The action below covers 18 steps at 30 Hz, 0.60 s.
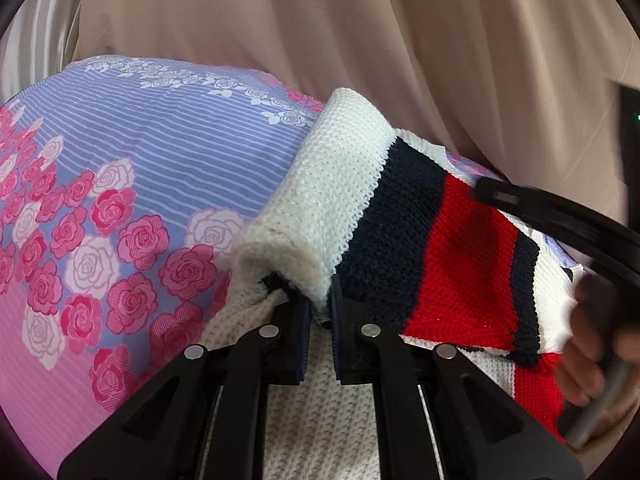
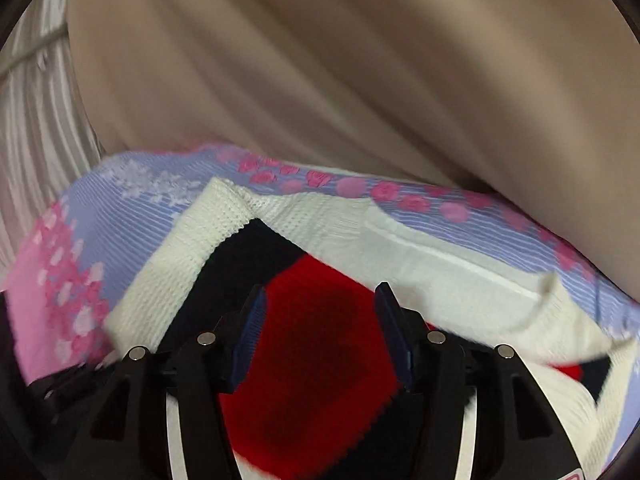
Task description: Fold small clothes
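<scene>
Left gripper [image 1: 318, 312]: fingers [image 1: 298, 340] nearly together and pinching a fold of the knit sweater [image 1: 384, 216] at the end of its white band; fabric is bunching between the pads and the white section is rolling up and over just ahead of them; cream knit is lying under the fingers as well.

Right gripper [image 2: 318, 332]: fingers [image 2: 394, 336] standing wide apart, gripping nothing; red stripe of the sweater [image 2: 316, 320] is showing in the gap right below them; whether the tips are touching the knit, cannot tell; this view is motion-blurred.

Sweater: white, navy and red stripes, partly folded over itself, lying on the bedsheet [image 1: 132, 184]; in the left wrist view the striped part is running away to the right, with the right gripper's black finger [image 1: 560, 216] sitting over its red and white stripes; the person's right hand [image 1: 596, 356] is showing at the right edge, wrapped round the handle.

Bedsheet: lilac with thin white lines, pink at the near side, printed with pink and white roses; sweater is sitting toward its far-right part.

Beyond the bed: beige curtain [image 2: 360, 80] is hanging in folds across the background; a paler sheer curtain [image 2: 36, 120] is showing at the far left.
</scene>
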Each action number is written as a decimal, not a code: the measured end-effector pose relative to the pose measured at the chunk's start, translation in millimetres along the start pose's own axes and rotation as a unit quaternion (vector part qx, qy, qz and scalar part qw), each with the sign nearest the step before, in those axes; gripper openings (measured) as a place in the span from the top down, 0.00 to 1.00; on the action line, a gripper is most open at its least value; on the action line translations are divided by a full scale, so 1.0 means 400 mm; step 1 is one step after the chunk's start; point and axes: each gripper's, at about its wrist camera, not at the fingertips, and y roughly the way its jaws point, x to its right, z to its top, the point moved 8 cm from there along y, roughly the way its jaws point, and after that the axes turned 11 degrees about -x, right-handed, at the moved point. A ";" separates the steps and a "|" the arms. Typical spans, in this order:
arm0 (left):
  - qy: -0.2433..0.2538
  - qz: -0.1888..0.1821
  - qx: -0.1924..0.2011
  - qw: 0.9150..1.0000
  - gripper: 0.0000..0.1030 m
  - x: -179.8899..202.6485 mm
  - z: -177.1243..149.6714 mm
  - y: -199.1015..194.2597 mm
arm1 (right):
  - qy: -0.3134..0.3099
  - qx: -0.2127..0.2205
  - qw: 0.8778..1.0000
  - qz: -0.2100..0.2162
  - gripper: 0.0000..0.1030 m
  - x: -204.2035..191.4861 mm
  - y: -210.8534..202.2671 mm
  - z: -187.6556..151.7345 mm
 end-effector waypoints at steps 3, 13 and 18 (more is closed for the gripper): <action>-0.003 -0.005 -0.002 1.000 0.92 -0.003 0.000 -0.003 | -0.007 -0.016 1.000 -0.015 0.45 -0.007 0.069 0.016; 0.008 0.007 -0.001 1.000 0.92 0.009 -0.011 -0.011 | 0.024 -0.009 0.999 -0.027 0.93 0.057 0.083 0.059; 0.008 0.001 -0.004 1.000 0.92 0.009 -0.013 -0.007 | 0.060 0.033 0.997 0.019 0.86 0.092 -0.042 0.033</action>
